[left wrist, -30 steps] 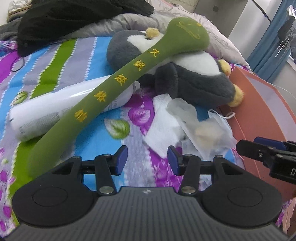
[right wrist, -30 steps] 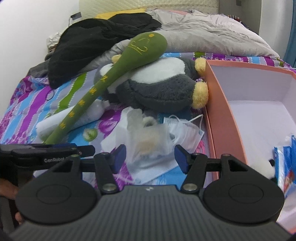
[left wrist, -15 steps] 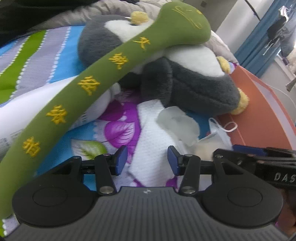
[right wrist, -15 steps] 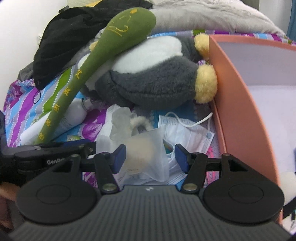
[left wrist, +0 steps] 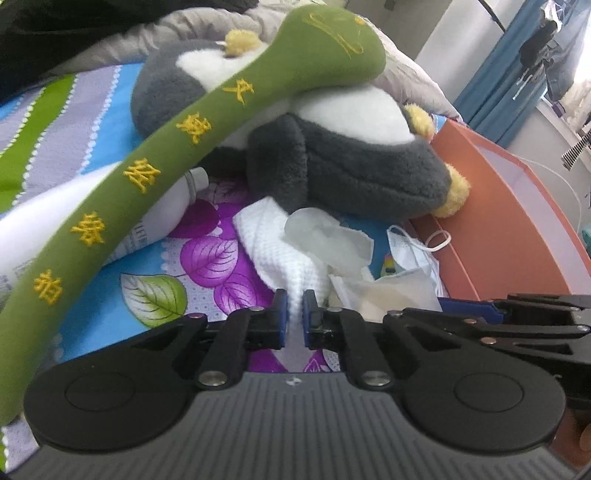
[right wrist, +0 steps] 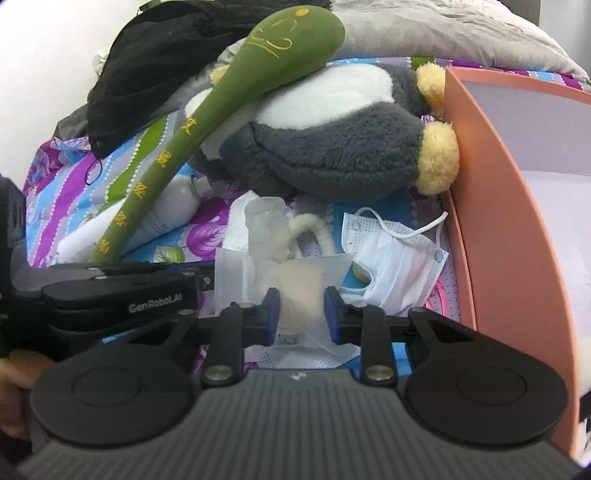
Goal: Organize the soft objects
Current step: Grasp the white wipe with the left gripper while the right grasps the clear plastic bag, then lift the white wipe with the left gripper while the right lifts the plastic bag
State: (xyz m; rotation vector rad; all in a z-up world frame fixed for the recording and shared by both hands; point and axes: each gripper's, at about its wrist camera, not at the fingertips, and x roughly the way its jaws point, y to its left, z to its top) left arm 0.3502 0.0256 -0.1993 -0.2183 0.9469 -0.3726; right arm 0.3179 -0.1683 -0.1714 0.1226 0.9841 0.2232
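Both grippers have come down closer to the clutter than a second ago, and both sets of jaws have just been closing. Left gripper (left wrist: 294, 317) is now pinched on the white cloth (left wrist: 284, 254), fabric bunched between the blue pads. Right gripper (right wrist: 301, 314) is clamped on the clear pouch (right wrist: 291, 291), pads pressing its sides.

Surface is a bed (left wrist: 92, 110) with a bright striped, leaf-print sheet; grey quilt (right wrist: 424, 29) and black garment (right wrist: 155, 62) piled at the far end. Orange box (right wrist: 491, 206) with a pale inside sits at the right edge of the bed, blue curtain (left wrist: 498, 74) beyond it in the left wrist view.

Both grippers point steeply down, side by side; each shows in the other's view.

Penguin plush (right wrist: 332, 147), fuzzy grey and white with yellow feet, lies against the box wall. Long green plush (left wrist: 184, 147), smooth with yellow embroidered characters, lies with its head on the penguin. White bottle (left wrist: 173, 199) lies under the green plush. Cloth is waffle-textured, crumpled. Frosted plastic glove (left wrist: 325, 236) lies on it. Face mask (right wrist: 399, 266), pleated with ear loops, lies just beside the box, touching the pouch.
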